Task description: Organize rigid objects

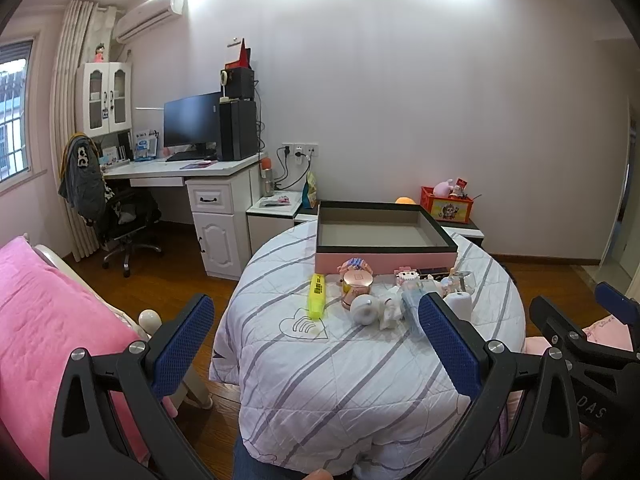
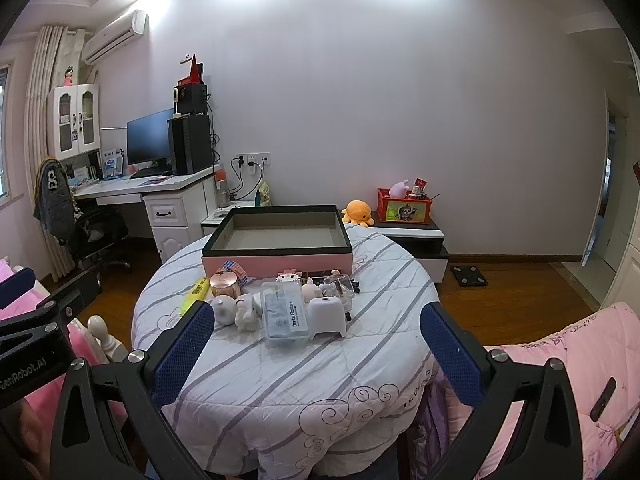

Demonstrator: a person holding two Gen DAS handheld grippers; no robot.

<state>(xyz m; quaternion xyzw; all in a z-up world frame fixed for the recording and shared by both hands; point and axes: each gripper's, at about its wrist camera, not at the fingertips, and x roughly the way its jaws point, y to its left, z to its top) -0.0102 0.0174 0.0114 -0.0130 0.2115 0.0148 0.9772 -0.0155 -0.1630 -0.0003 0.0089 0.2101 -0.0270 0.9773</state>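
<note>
Pink box (image 2: 276,265) sits empty behind clustered trinkets (image 2: 280,304).

Table cover: you have a white quilted cloth with grey stripes (image 2: 280,380), matt, stitched and wrinkled.
Box: the pink-sided, black-rimmed shallow cardboard box (image 2: 276,264) at the far side looks matt, with a grey paper-like lining.
Highlighter: your yellow plastic marker (image 1: 317,296) on the left is smooth and slightly glossy.
Jar: the rose-gold round jar (image 1: 357,285) has a shiny metallic finish.
Case: the clear plastic floss box with a paper label (image 2: 285,314) is glossy.
Gripper pads: your blue finger pads (image 2: 184,354) look rubbery and finely textured, on matt black plastic arms with bright metal screws.
Floor: brown wood floor (image 2: 516,304), polished.
</note>
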